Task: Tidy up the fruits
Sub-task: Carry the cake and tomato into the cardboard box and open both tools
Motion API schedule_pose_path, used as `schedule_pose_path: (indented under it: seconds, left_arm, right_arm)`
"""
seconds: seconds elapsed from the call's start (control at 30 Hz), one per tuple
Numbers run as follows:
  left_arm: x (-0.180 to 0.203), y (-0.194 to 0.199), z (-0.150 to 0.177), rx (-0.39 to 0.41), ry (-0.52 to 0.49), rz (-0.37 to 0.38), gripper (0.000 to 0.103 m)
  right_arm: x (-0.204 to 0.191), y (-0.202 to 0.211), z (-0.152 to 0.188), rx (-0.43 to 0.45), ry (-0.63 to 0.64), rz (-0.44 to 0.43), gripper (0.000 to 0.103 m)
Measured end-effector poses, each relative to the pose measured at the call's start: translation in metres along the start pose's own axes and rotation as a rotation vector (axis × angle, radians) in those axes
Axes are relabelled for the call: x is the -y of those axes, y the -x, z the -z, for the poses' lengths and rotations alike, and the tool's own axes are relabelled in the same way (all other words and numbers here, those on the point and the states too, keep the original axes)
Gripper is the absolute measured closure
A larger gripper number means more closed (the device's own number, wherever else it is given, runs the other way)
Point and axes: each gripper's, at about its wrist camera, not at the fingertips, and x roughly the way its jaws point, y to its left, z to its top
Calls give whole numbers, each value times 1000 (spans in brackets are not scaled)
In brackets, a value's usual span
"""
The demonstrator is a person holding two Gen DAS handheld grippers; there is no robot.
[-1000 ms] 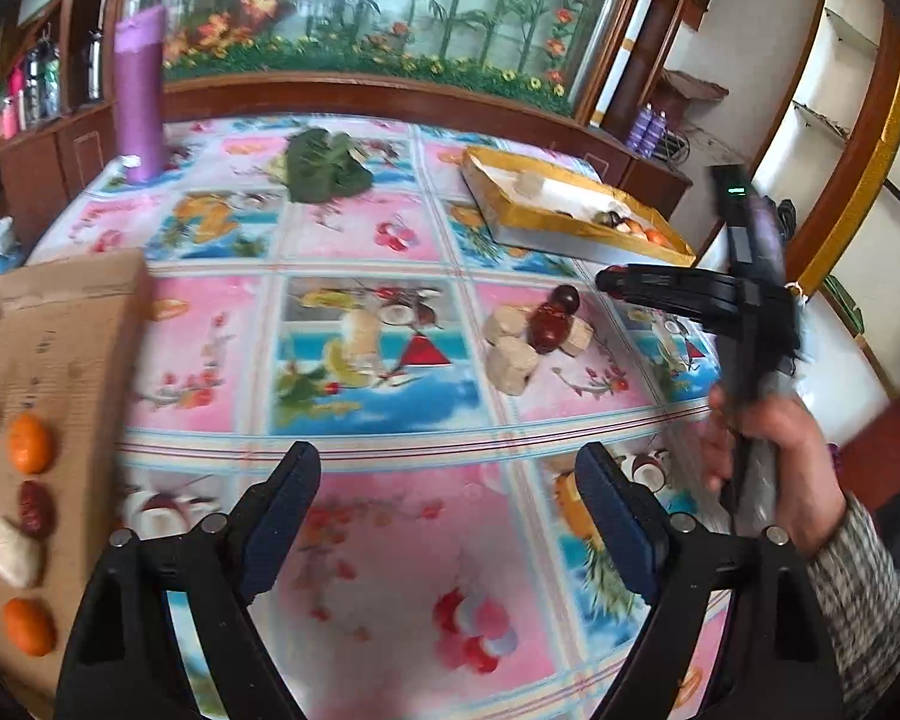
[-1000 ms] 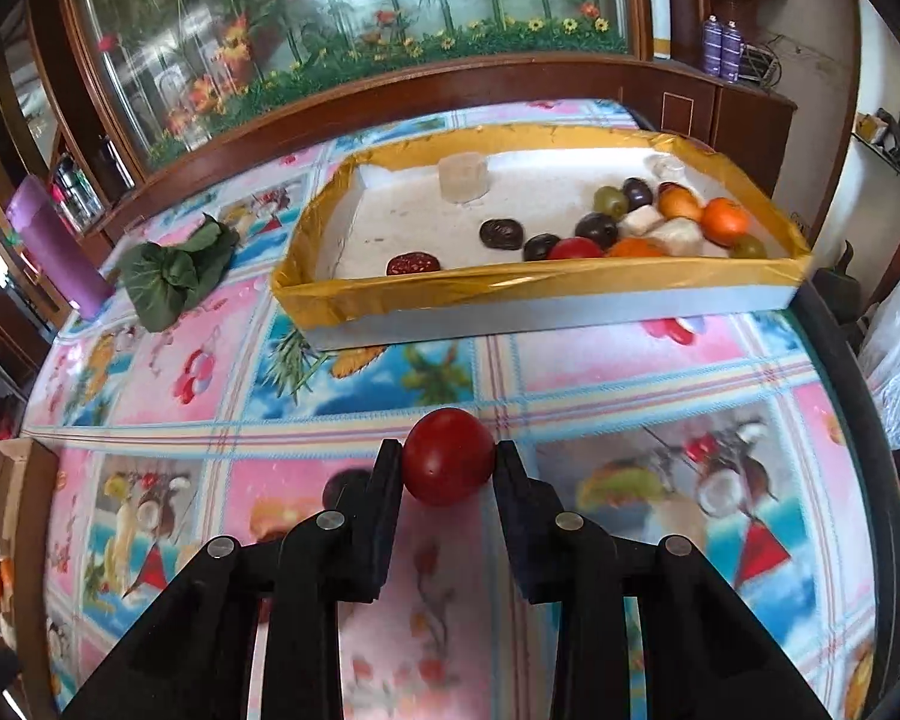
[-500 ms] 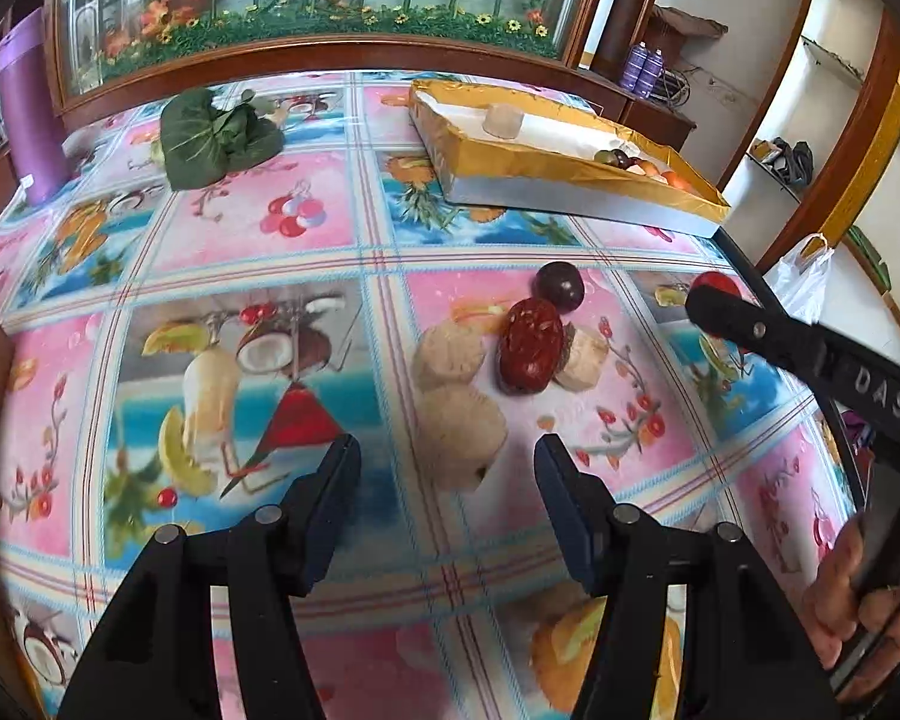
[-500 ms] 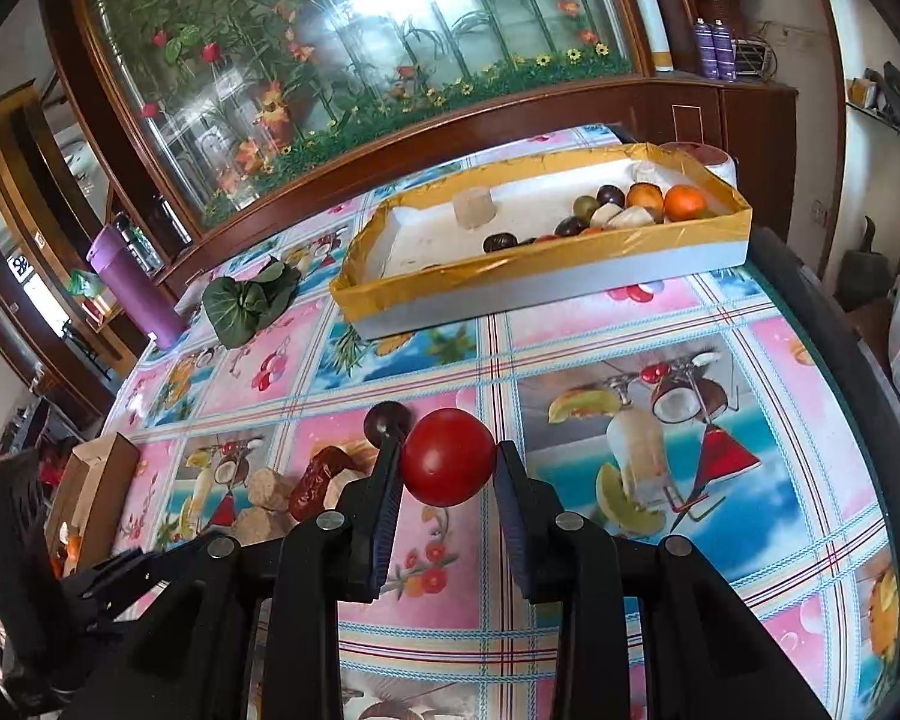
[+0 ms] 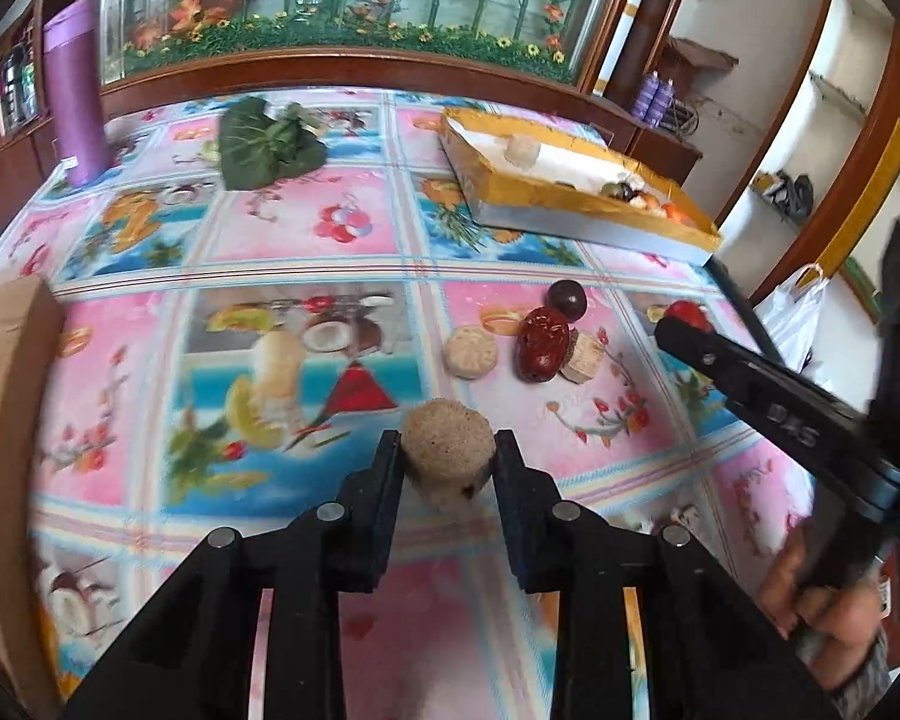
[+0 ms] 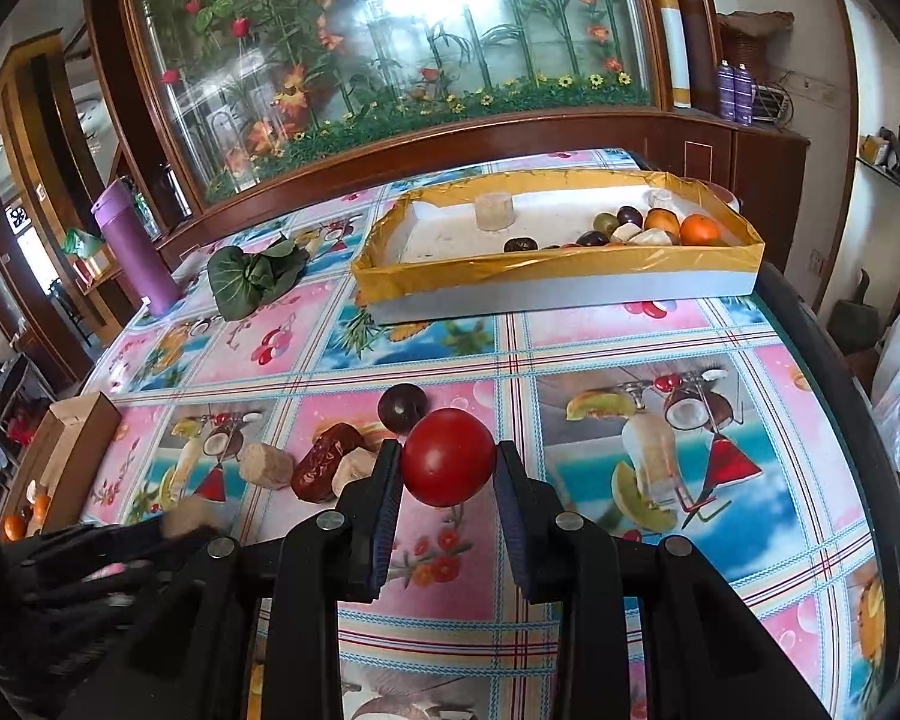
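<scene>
My left gripper (image 5: 448, 451) is low over the table, its jaws closing, and both pads touch a tan round piece (image 5: 448, 438) between them. Just beyond lie a tan disc (image 5: 470, 351), a red date (image 5: 543, 343), a pale chunk (image 5: 585, 360) and a dark plum (image 5: 567, 299). My right gripper (image 6: 448, 463) is shut on a red tomato (image 6: 448, 450), held above the cloth near that cluster. The gold-rimmed tray (image 6: 558, 267) at the far right holds several fruits.
A cardboard box (image 5: 6, 372) with fruits stands at the left edge. A purple bottle (image 5: 75, 84) and a green leaf bundle (image 5: 264, 144) sit at the back. The table's right edge (image 6: 834, 396) is close, with a plastic bag beyond it.
My left gripper moved forward from the box side to the tan round piece and closed around it. My right gripper drew back from the tray, still holding the tomato.
</scene>
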Motion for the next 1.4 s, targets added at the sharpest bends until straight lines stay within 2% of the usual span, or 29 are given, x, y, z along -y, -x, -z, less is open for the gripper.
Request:
schedule_pose_path:
  seconds: [0.13,0.23,0.27,0.37,0.47,0.63,0.77,0.93,1.07,1.17,1.4]
  left_arm:
    - [-45,52,9,49,36,-29,74]
    - [-87,87,12,82,54,-110,74]
    - [-108,99,13,94,65,-158,74]
    - [-161,121,15,97,123,-269,74]
    - [-210,137,20,97,204,-314,74]
    - [-260,145,27,87,259,-384,74]
    - [-269,156,44,95,269,-360,74]
    - [-262,170,74,96,264,-318,74]
    - [-253,170,92,92,239,-287,74]
    - [-250,162,92,79,214,-323,74]
    - [-261,138,91,0,257,-374,74]
  right_arm:
    - [-1,-1,3,2,12,45,71]
    - [-9,5,0,10,41,79,71]
    - [-16,9,-1,10,54,69,70]
    - [-45,17,-2,-16,68,-14,70]
    - [-91,21,-2,-45,116,-104,70]
    - [-179,13,9,-107,215,-252,70]
    - [-250,7,32,-174,284,-392,69]
    - [-313,10,67,-219,398,-492,69]
    - [-346,9,97,-225,520,-492,69]
    - [-353,6,111,-241,566,-483,69]
    - [-356,-6,125,-266,605,-451,69]
